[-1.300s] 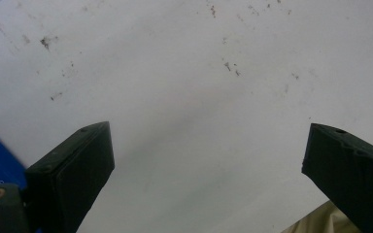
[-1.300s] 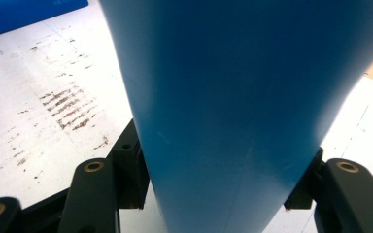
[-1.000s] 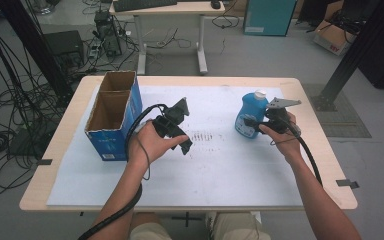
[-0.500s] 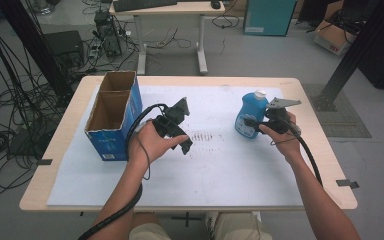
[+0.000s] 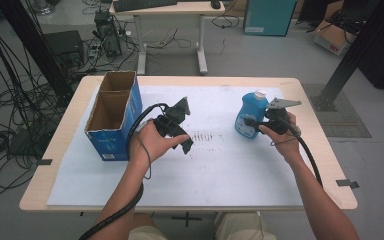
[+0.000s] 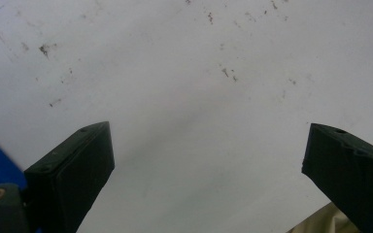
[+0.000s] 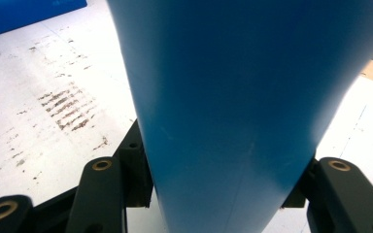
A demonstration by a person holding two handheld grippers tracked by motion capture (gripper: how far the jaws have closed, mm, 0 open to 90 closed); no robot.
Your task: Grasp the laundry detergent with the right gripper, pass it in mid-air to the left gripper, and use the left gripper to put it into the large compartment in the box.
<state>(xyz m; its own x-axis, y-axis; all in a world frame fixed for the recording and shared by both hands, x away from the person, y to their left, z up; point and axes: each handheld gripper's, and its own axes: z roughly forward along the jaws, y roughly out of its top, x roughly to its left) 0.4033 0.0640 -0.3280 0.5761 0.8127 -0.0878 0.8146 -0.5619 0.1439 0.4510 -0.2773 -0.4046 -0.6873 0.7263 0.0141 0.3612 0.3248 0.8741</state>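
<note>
A blue plastic bottle (image 5: 250, 114) with a white cap stands upright on the right part of the white mat (image 5: 220, 170). My right gripper (image 5: 253, 123) is shut on the bottle's lower body from the right side. In the right gripper view the blue bottle (image 7: 233, 87) sits between the two black jaws of my right gripper (image 7: 221, 182). My left gripper (image 5: 182, 139) is held over the middle of the mat, angled down. In the left gripper view my left gripper (image 6: 206, 145) is open, its jaws wide apart over bare scuffed mat.
An open blue cardboard box (image 5: 111, 116) with two compartments stands at the left end of the wooden table (image 5: 330, 170). Dark scuff marks (image 5: 203, 136) streak the mat's centre. Cables, a desk and boxes lie on the floor beyond.
</note>
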